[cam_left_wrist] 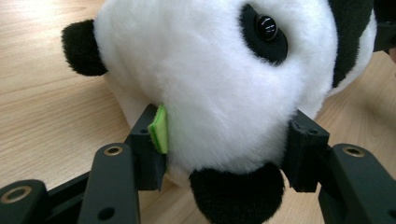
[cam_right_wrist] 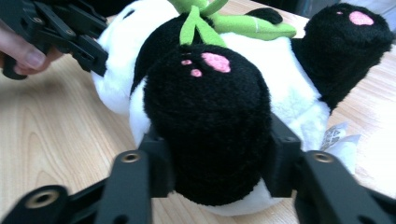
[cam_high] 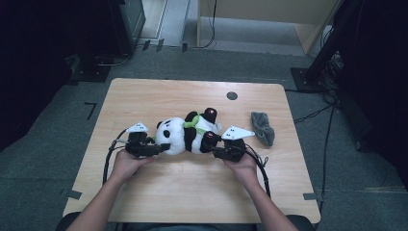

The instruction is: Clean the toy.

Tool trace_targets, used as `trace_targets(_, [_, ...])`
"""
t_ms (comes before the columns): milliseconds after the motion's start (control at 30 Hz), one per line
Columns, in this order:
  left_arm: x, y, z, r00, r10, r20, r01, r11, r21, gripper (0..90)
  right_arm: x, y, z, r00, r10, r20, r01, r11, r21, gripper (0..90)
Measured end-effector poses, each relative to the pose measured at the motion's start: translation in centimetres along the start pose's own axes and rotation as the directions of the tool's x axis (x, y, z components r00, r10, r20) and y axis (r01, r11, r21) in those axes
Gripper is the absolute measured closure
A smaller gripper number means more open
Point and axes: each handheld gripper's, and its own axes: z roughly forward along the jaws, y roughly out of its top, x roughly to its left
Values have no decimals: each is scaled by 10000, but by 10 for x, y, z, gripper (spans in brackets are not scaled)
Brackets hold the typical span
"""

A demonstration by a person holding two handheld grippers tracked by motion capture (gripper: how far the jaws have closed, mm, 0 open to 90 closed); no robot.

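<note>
Currently left gripper (cam_high: 161, 147) clamps the black-and-white plush panda's (cam_high: 185, 134) head, right gripper (cam_high: 215, 147) squeezes its foot; soft fur risks slipping on lift.

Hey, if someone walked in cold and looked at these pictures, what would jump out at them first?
A black and white toy panda lying on its back in the middle of the wooden table, a green leaf on its chest. The left gripper squeezes its head and the right gripper clamps one black foot with pink pads. A crumpled grey cloth lies off to the right.
</note>
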Motion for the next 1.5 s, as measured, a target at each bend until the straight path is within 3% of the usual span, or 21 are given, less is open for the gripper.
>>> trace_targets(167, [2, 3, -6, 10000, -53, -43, 51, 9994, -340, 401, 6, 14, -2, 9994, 142, 331, -159, 9986, 508, 651])
trace_targets(333, [4, 11, -13, 9972, -383, 643, 428, 9966, -703, 273, 5, 37, -16, 9974, 716, 100, -717, 9974, 76, 684])
trace_targets(433, [0, 14, -17, 9980, -81, 629, 149, 9939, -1090, 227, 4, 46, -23, 9968, 772, 204, -771, 9970, -68, 692])
trace_targets(533, [-4, 17, -26, 9972, 230, 708, -112, 9867, -1624, 207, 1, 51, -28, 9949, 1005, 56, -1004, 9948, -190, 698])
trace_targets(633, [-7, 19, -32, 9958, 460, 789, -310, 9828, -1821, 196, -4, 56, -34, 9914, 1304, 67, -1302, 9912, -225, 699])
trace_targets(700, [-7, 19, -34, 9956, 602, 719, -461, 9817, -1848, 208, -8, 56, -37, 9883, 1527, 5, -1525, 9876, -369, 701])
trace_targets(733, [-7, 18, -35, 9965, 677, 481, -579, 9815, -1823, 216, -10, 56, -38, 9875, 1575, 23, -1573, 9868, -379, 702])
trace_targets(833, [-7, 15, -38, 9949, 971, 278, -904, 9790, -1826, 253, -14, 57, -42, 9857, 1641, 384, -1630, 9861, -320, 704])
trace_targets(900, [-5, 10, -38, 9936, 1063, 385, -972, 9769, -1902, 274, -18, 57, -46, 9831, 1750, 539, -1733, 9843, -347, 710])
trace_targets(1000, [-7, 3, -30, 9880, 1538, 133, -1502, 9777, -1470, 302, -22, 58, -51, 9776, 1976, 721, -1951, 9800, -399, 712])
trace_targets(1033, [-8, 3, -27, 9858, 1671, 140, -1637, 9774, -1337, 302, -23, 59, -52, 9772, 2020, 657, -1993, 9789, -449, 713])
trace_targets(1167, [-5, 3, -19, 9898, 1404, 250, -1353, 9800, -1462, 294, -24, 66, -54, 9720, 2335, 277, -2308, 9699, -780, 712])
trace_targets(1233, [-3, 2, -17, 9893, 1446, 171, -1406, 9791, -1467, 292, -22, 70, -53, 9727, 2319, 114, -2300, 9692, -877, 712])
trace_targets(1367, [-3, 2, -17, 9786, 2055, 38, -2016, 9634, -1768, 298, -18, 76, -48, 9707, 2366, -419, -2396, 9664, -931, 712])
trace_targets(1400, [-4, 3, -17, 9790, 2035, 111, -1979, 9624, -1858, 295, -16, 76, -46, 9692, 2394, -571, -2438, 9659, -878, 712])
trace_targets(1500, [-3, 4, -15, 9844, 1753, 130, -1702, 9690, -1789, 257, -14, 74, -41, 9638, 2532, -837, -2599, 9621, -825, 712])
